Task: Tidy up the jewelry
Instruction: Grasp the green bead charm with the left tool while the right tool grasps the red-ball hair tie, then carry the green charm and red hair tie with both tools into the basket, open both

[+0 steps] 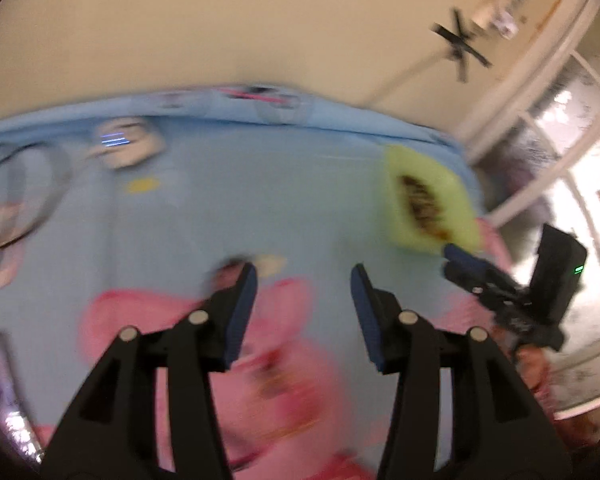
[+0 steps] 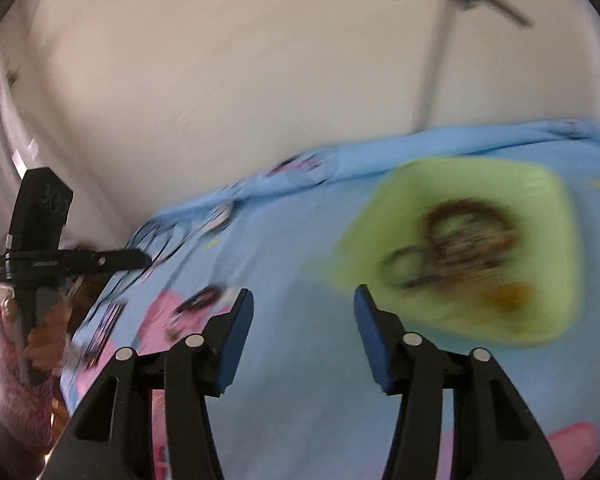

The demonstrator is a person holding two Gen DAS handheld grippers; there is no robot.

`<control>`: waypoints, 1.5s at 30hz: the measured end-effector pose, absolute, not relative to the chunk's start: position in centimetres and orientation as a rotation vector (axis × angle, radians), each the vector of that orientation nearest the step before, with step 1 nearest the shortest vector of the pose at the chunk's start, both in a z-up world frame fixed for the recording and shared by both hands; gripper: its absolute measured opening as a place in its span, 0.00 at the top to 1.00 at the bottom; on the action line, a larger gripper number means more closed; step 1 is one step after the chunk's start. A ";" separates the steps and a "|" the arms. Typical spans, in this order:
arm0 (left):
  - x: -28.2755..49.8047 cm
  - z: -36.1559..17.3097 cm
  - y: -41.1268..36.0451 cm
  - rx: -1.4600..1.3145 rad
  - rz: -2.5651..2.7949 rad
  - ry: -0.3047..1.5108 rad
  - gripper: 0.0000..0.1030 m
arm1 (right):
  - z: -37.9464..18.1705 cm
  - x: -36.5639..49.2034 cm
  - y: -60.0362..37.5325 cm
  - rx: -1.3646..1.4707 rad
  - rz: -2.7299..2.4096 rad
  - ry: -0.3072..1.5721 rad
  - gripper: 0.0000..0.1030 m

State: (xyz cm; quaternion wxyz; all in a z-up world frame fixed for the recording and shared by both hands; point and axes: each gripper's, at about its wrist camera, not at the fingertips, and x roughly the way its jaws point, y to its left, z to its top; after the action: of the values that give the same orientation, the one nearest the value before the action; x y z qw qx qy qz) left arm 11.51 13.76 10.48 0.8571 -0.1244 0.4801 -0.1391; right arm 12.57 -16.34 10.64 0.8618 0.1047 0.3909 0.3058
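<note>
A yellow-green tray (image 2: 540,208) lies on the blue printed cloth and holds a blurred pile of dark and orange jewelry (image 2: 460,244). My right gripper (image 2: 304,300) is open and empty, just left of the tray's near corner. In the left wrist view the same tray (image 1: 452,184) sits at the right with jewelry (image 1: 422,206) in it. My left gripper (image 1: 304,276) is open and empty over a pink print on the cloth. The right gripper (image 1: 460,258) shows there beside the tray. Both views are motion-blurred.
Blurred rings or bangles (image 1: 16,196) and a pale round item (image 1: 124,144) lie at the cloth's far left. A small yellow piece (image 1: 142,186) lies near them. The left gripper (image 2: 140,258) shows in the right wrist view. A cream wall stands behind.
</note>
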 end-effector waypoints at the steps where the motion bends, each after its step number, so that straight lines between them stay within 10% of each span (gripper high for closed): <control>1: 10.4 10.2 15.1 -0.248 -0.267 0.996 0.56 | 10.2 12.2 -14.8 0.205 0.673 0.834 0.80; 7: 6.4 6.1 18.0 -0.231 -0.252 1.019 0.56 | 7.5 9.7 -5.1 0.051 0.828 0.922 0.98; 16: 8.5 2.3 16.7 -0.344 -0.258 1.067 0.56 | 5.4 9.1 0.9 -0.094 0.826 0.961 0.98; 21: 7.5 1.1 15.1 -0.210 -0.250 1.014 0.85 | 4.5 9.2 1.2 -0.158 0.811 0.947 1.00; 45: 17.0 11.6 -2.4 -0.114 -0.601 0.935 0.85 | 12.5 14.9 -23.2 0.286 0.524 0.743 1.00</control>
State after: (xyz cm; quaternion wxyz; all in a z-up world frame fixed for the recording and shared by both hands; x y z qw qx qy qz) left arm 17.00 -2.39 11.61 0.8480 -0.0541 0.4435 -0.2850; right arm 14.90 -23.21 12.48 0.8886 0.1375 0.3577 0.2520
